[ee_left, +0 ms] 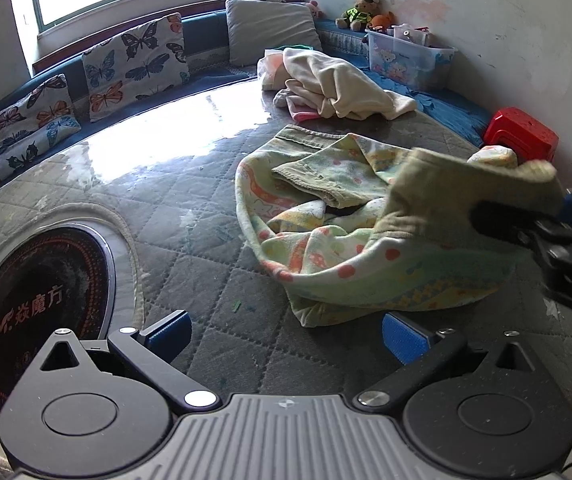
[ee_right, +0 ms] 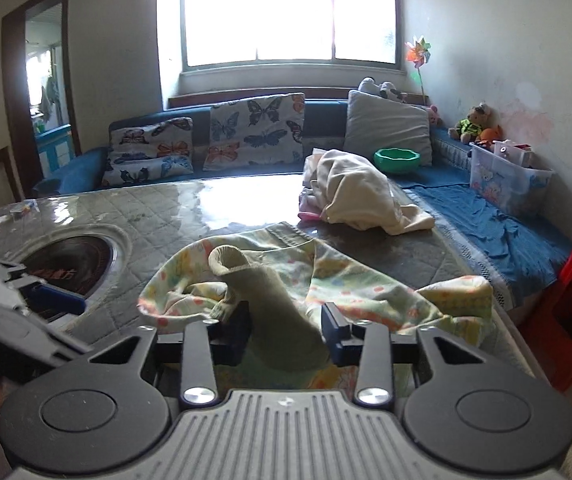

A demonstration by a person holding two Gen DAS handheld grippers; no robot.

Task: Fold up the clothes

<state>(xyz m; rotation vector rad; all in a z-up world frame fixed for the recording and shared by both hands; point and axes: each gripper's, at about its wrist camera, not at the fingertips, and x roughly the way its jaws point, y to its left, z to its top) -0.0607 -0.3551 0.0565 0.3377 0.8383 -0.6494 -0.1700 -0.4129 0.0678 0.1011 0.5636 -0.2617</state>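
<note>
Clothes with green, yellow and orange prints [ee_left: 326, 248] lie crumpled near the middle of the grey quilted table [ee_left: 190, 248]. One olive-green sleeve [ee_right: 282, 320] is clamped in the right gripper [ee_right: 286, 332]. The left gripper [ee_left: 286, 332] is held wide apart, empty. The sleeve should be pulled out flat before folding.

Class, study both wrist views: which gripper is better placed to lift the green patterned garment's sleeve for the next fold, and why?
Right. The right gripper already has the olive sleeve between its fingers, raised off the garment. The left gripper is open, holding nothing, short of the cloth.
</note>
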